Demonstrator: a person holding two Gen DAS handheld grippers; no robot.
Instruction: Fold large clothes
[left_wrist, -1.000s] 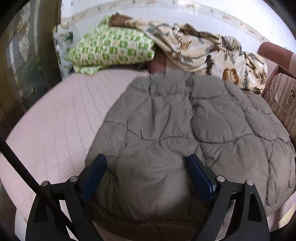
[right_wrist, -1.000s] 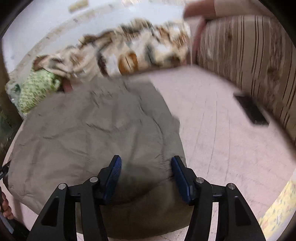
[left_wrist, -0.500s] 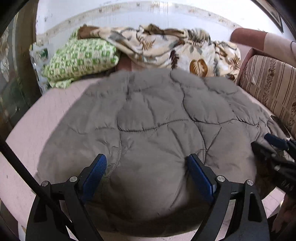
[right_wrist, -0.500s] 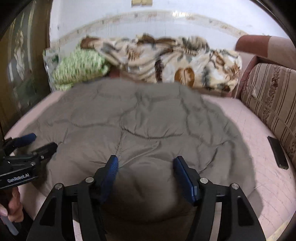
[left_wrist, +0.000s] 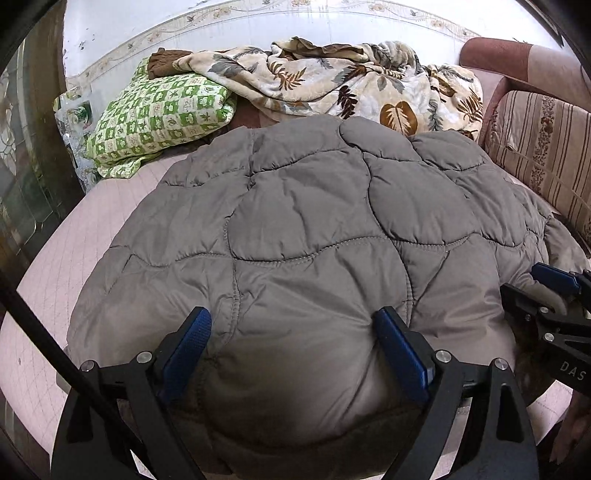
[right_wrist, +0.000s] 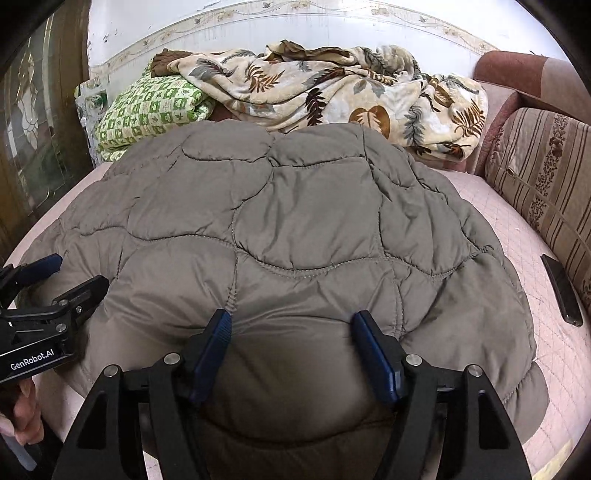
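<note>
Left wrist view: the left tongs stand spread wide, and a thick bulge of the grey quilted coat fills the gap between the blue pads. The padding swells against both pads, so the near edge of the garment looks gripped rather than let go. The coat lies spread over the pink bed, reaching from the near edge to the far heap of bedding. At the right edge the right tongs lie sideways against the coat's right side. At the far end lie a green checked pillow on the left and a crumpled leaf-print blanket beside it, partly over it. A striped sofa cushion stands at the right.

Right wrist view: the right tongs have just been widening, with a fold of the coat bulging between the pads and pressing on both, so the fabric is clasped. The left tongs lie at the left edge on the coat's left side, with a hand below them. A dark flat phone-like object lies on the bed at the right, next to the striped cushion.
</note>
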